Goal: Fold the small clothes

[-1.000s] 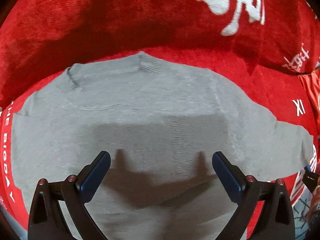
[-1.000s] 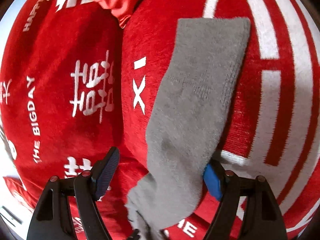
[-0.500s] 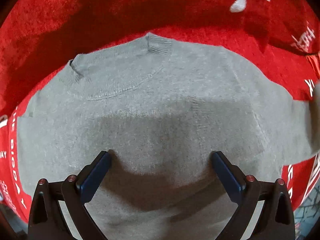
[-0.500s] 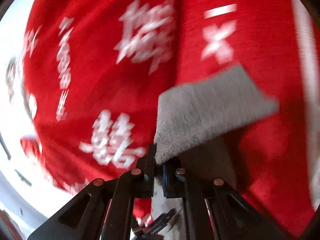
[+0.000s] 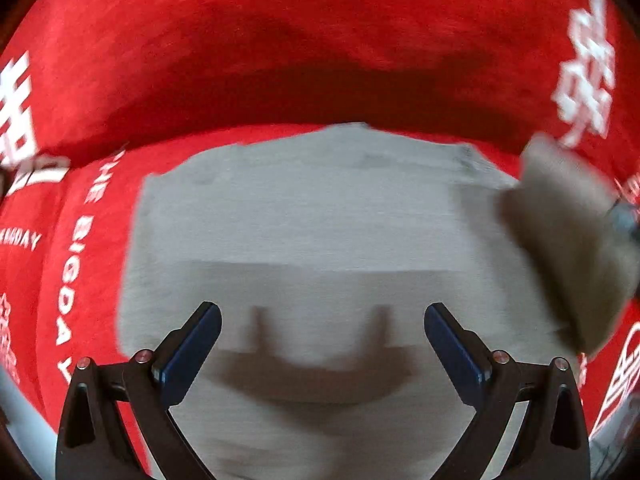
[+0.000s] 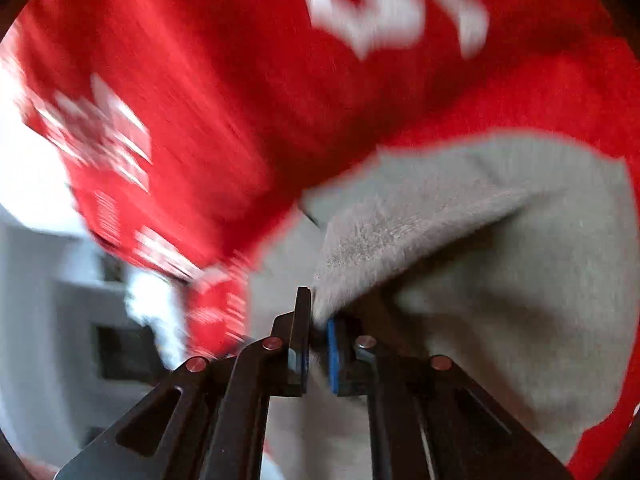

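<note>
While I am looking through the left wrist camera, my left tool [image 5: 322, 332] is hanging just above the gray sweater [image 5: 304, 232], and its two blue pads [image 5: 192, 352] are standing wide apart with nothing between them. The sweater is lying flat on the red blanket [image 5: 280, 40], which is covering the soft place under it. White letters [image 5: 68, 280] are running down the blanket just to the left of the sweater. The dark shadow of the tool is falling on the gray cloth between the pads. Over at the right edge of this view, the sleeve [image 5: 568, 248] is lifting up off the blanket and hanging over the side of the sweater, and the picture is blurry there.

Moving to the right wrist camera, my right tool [image 6: 318, 340] is squeezing together on the sleeve [image 6: 400, 236], and the fuzzy gray cloth is sticking out from between the pads. The sleeve is stretching up and to the right, above the rest of the sweater [image 6: 520, 340]. Behind it the red blanket [image 6: 224, 92] with big white marks is filling the top of the view, and this picture is very blurry too.
</note>
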Tool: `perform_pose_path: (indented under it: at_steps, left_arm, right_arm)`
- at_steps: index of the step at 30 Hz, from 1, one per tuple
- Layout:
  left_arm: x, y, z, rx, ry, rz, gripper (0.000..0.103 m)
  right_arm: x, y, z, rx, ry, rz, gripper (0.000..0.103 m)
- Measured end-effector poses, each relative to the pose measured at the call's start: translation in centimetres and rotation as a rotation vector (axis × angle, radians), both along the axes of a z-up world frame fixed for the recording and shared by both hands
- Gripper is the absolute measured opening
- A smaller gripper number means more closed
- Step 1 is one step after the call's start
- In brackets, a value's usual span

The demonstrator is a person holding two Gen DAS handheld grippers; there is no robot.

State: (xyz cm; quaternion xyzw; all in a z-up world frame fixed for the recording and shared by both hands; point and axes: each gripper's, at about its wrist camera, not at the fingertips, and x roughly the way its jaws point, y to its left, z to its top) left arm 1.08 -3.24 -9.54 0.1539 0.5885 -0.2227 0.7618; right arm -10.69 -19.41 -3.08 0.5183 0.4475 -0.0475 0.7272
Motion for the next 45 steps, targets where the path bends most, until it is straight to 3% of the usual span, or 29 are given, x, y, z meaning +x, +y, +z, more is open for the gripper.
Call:
perform_pose_path:
  at_steps: [1, 3, 4, 5, 6, 7, 8, 10, 13, 17, 21, 23, 25, 29, 33, 40, 41, 43, 44, 45]
  left_arm:
    - [0.7, 1.0, -0.2, 0.008, 0.002, 0.018, 0.102]
    - [2.2, 3.3, 0.1, 0.013, 0.008, 0.042, 0.102]
    - [2.8, 4.5, 0.2, 0.012, 0.013, 0.053, 0.102]
    - [3.0, 5.2, 0.1, 0.010, 0.017, 0.059, 0.102]
    - [3.6, 5.8, 0.1, 0.004, 0.025, 0.067, 0.102]
    - [3.9, 6.4, 0.0, -0.008, 0.036, 0.078, 0.102]
    - [4.6, 6.7, 0.0, -0.020, 0.047, 0.087, 0.102]
    - [4.4, 7.6, 0.8, -0.073, 0.086, 0.112, 0.102]
    - [4.7, 8.0, 1.4, -0.152, 0.138, 0.125, 0.102]
    - [5.7, 8.7, 2.1, -0.292, 0.215, 0.114, 0.102]
    - [7.1, 9.3, 0.9, -0.414, 0.332, 0.140, 0.102]
    - [7.5, 9.5, 0.1, -0.446, 0.375, 0.158, 0.102]
    - [7.6, 9.5, -0.9, -0.460, 0.421, 0.173, 0.102]
    - [7.0, 8.8, -1.9, -0.428, 0.437, 0.170, 0.102]
    - [6.4, 7.0, -1.8, -0.396, 0.429, 0.123, 0.102]
    - [5.1, 2.6, -0.9, -0.336, 0.434, 0.037, 0.102]
    - [4.8, 1.9, -1.0, -0.313, 0.428, 0.030, 0.099]
    - [4.7, 1.4, -1.1, -0.285, 0.425, 0.022, 0.072]
    - [4.7, 1.0, -1.2, -0.262, 0.429, 0.005, 0.035]
    - [4.9, 0.9, -1.2, -0.264, 0.445, -0.002, 0.015]
  right_arm:
    - [1.0, 1.2, -1.4, -0.026, 0.082, 0.041, 0.012]
    - [1.3, 1.9, -2.7, -0.020, 0.151, 0.050, 0.048]
    - [0.9, 1.9, -3.0, -0.005, 0.166, 0.022, 0.077]
    - [0.2, 1.5, -2.9, 0.011, 0.138, -0.027, 0.080]
    - [-0.4, 1.1, -2.8, 0.016, 0.121, -0.066, 0.079]
    - [-1.1, 0.6, -2.6, 0.009, 0.112, -0.124, 0.069]
    - [-1.7, -0.2, -2.5, 0.004, 0.115, -0.187, 0.044]
    - [-1.6, -1.4, -3.3, 0.047, 0.136, -0.264, 0.010]
    - [1.0, -1.4, -2.5, 0.008, 0.098, -0.223, 0.009]
    - [6.1, 2.6, -0.4, -0.070, 0.002, 0.030, 0.009]
    - [8.9, 7.5, -1.8, -0.083, 0.047, 0.249, 0.014]
    - [9.1, 9.7, -3.4, -0.075, 0.115, 0.335, 0.026]
    - [8.3, 10.5, -4.2, -0.052, 0.144, 0.352, 0.035]
    - [4.5, 9.2, -3.3, -0.014, 0.135, 0.274, 0.051]
    - [-0.9, 6.2, -2.7, 0.031, 0.165, 0.126, 0.051]
    - [-11.5, 0.8, -3.7, 0.138, 0.231, -0.259, 0.051]
    - [-12.8, 0.2, -4.1, 0.167, 0.222, -0.326, 0.051]
    - [-14.5, -0.6, -4.7, 0.222, 0.185, -0.426, 0.051]
    - [-15.1, -1.1, -5.1, 0.245, 0.165, -0.481, 0.051]
    - [-15.2, -1.1, -5.1, 0.250, 0.158, -0.500, 0.051]
